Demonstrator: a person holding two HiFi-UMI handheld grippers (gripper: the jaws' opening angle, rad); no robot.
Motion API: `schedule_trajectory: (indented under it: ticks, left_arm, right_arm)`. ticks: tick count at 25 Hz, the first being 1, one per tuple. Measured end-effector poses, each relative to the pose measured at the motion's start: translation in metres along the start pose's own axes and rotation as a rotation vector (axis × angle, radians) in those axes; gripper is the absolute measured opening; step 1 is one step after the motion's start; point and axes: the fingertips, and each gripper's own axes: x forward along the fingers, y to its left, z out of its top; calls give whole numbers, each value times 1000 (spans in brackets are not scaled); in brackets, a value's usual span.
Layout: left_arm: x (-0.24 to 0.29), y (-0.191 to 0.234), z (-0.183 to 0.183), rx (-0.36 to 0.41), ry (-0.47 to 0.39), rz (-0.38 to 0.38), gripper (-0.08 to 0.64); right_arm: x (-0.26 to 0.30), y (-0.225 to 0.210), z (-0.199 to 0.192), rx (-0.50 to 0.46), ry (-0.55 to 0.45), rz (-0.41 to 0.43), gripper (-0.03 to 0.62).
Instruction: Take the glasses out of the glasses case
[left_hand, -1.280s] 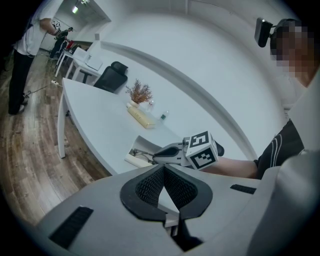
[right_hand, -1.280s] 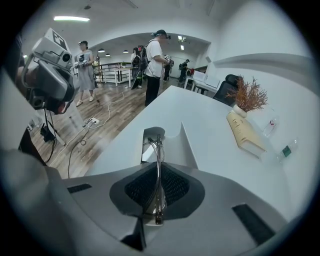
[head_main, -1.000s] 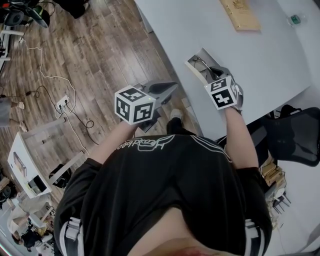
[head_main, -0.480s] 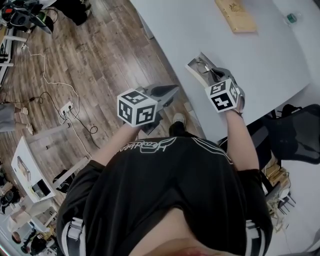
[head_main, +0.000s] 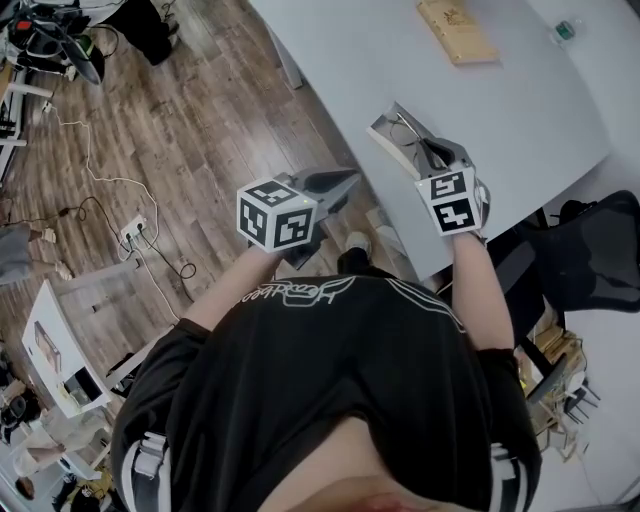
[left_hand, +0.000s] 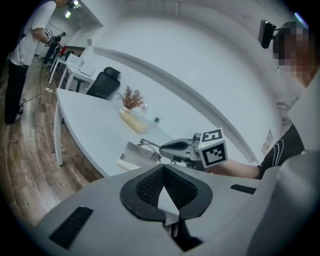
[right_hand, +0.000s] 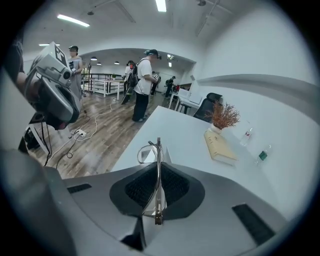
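Note:
The open glasses case (head_main: 386, 132) lies at the white table's (head_main: 520, 110) near edge; in the left gripper view the glasses case (left_hand: 129, 156) shows as a pale open tray. Thin wire-framed glasses (head_main: 408, 133) stand just above it. My right gripper (head_main: 437, 153) is shut on one temple of the glasses (right_hand: 158, 159), the lenses hanging beyond the jaws. My left gripper (head_main: 335, 185) hovers off the table's edge over the wooden floor, to the left of the case, jaws shut with nothing in them (left_hand: 165, 176). It faces the right gripper (left_hand: 174, 146).
A wooden box (head_main: 457, 30) and a small bottle (head_main: 565, 30) lie further back on the table; a dried plant (right_hand: 223, 116) stands by the box. A black office chair (head_main: 590, 270) is at the right. People (right_hand: 142, 85) stand on the wooden floor.
The right gripper, still holding the glasses, has drawn back slightly toward me over the case. The left gripper has barely moved.

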Motion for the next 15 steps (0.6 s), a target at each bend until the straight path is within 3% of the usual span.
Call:
schedule_trajectory:
  ticks: [15]
  left_arm:
    - [-74,-58,-2,62,-74,-34,8]
  right_arm:
    - [-134,55,48,46,-225,-104,25]
